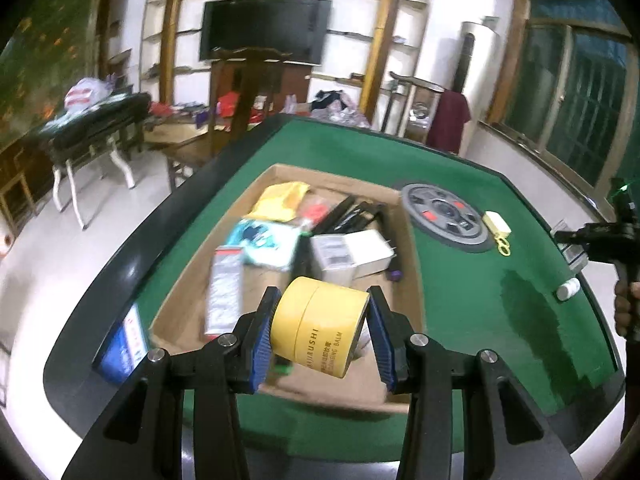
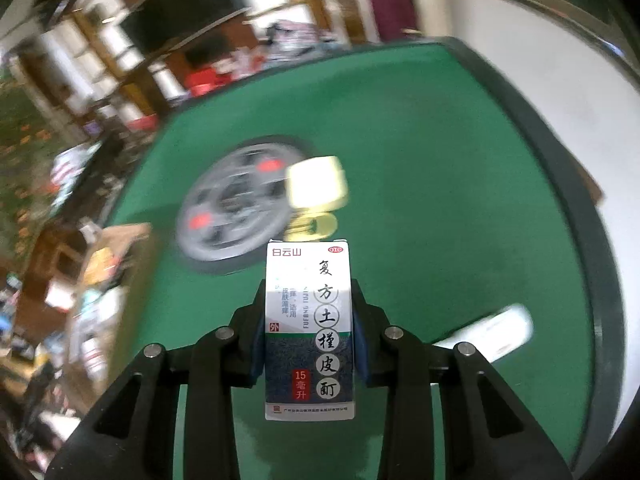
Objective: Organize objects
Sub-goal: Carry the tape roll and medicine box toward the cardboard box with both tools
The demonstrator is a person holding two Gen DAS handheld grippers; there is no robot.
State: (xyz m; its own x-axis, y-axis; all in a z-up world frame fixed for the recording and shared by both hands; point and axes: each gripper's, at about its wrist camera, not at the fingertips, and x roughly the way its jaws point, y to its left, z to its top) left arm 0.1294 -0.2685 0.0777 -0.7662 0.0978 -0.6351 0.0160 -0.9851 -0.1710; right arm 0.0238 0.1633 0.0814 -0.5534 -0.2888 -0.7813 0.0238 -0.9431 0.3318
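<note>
My left gripper [image 1: 323,296] is shut on a yellow round jar [image 1: 320,332] that lies on its side between the blue pads [image 1: 262,336]. It hangs over an open cardboard box [image 1: 416,272] holding several packets, small boxes and pens. My right gripper [image 2: 310,288] is shut on a tall white and blue medicine carton [image 2: 310,320], upright between the pads, above the green table [image 2: 440,200]. In the left wrist view the right gripper's black body [image 1: 592,240] shows at the far right edge, held by a hand [image 1: 624,304].
A grey round disc [image 1: 444,214] [image 2: 236,208] lies right of the cardboard box, with a small pale yellow box [image 1: 496,224] [image 2: 318,182] beside it. A white bottle [image 1: 568,289] [image 2: 492,332] lies near the table's right rim. A blue and white pack [image 1: 124,344] rests on the left rim.
</note>
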